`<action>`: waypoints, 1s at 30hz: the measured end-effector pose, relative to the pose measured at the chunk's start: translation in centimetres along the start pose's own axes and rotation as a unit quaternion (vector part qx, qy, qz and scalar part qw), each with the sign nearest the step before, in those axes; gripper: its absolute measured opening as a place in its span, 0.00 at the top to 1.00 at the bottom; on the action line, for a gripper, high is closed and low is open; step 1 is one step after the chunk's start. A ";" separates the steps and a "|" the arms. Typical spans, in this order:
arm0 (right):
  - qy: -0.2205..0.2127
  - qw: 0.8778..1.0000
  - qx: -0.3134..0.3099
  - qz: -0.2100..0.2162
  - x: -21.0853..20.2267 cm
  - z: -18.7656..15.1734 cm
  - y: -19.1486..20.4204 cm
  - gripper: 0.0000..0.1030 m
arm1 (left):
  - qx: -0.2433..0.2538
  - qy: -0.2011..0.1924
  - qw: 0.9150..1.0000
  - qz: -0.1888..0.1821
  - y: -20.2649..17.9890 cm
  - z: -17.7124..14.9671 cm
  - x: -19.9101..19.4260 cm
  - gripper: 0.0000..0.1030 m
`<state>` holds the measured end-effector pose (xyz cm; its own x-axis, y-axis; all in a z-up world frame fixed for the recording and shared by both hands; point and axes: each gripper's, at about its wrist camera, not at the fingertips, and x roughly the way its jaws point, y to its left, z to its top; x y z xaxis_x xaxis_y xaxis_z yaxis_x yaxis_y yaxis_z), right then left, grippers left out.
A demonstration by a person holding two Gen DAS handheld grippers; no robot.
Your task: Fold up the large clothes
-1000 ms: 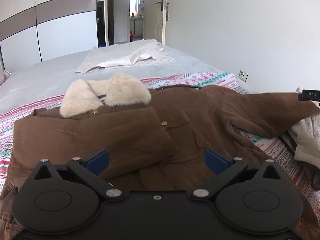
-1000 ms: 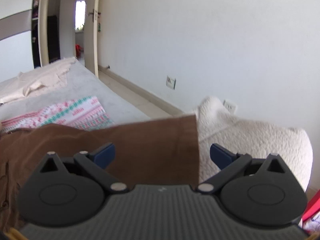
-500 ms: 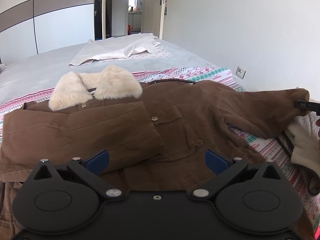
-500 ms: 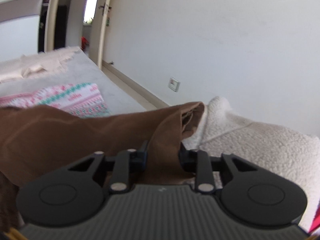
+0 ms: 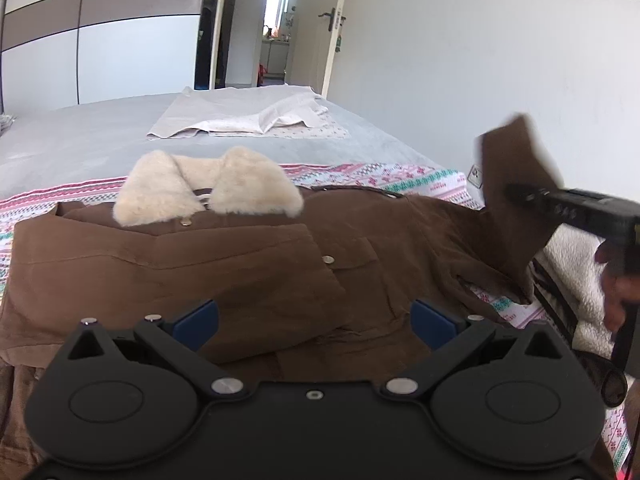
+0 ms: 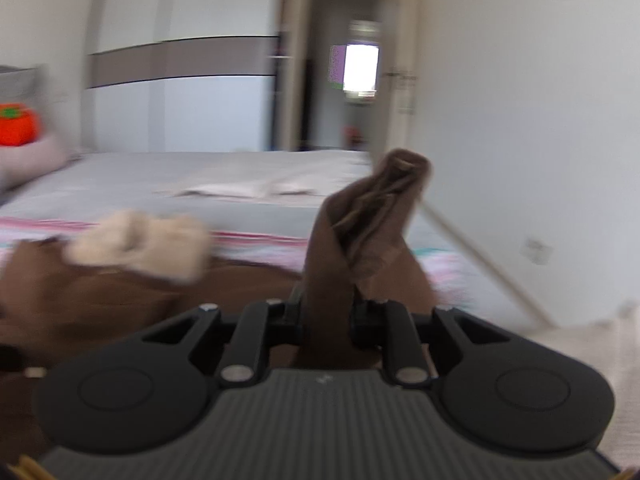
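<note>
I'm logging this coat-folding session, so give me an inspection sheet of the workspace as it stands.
Surface: bed, grey cover, patterned blanket beneath the coat.
Job's things: brown coat with fur collar; one sleeve raised.
Clutter: pale sheet, fleece throw, orange plush.
Grippers: left gripper open over the coat; right gripper, jaws just closing, shut on the sleeve.
Cables: nothing seen.
Surroundings: wardrobe, open door.

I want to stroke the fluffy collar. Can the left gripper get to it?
Probably yes. The left gripper has open, empty jaws, and only flat brown coat lies between it and the fluffy collar. Nothing stands in the way.
</note>
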<state>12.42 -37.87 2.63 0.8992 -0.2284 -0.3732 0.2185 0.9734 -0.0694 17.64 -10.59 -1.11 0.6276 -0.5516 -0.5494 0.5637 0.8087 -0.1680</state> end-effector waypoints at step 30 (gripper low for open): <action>0.080 0.961 0.217 0.151 3.7 -3.5 -4.0 0.01 | -0.156 0.084 0.982 -0.072 0.2 -1.4 10.9 0.21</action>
<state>13.56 -42.51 -1.67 0.8844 0.1025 -0.4554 0.1260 0.8870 0.4443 23.84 -16.16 -8.30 0.4403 -0.6449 -0.6247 0.4326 0.7621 -0.4818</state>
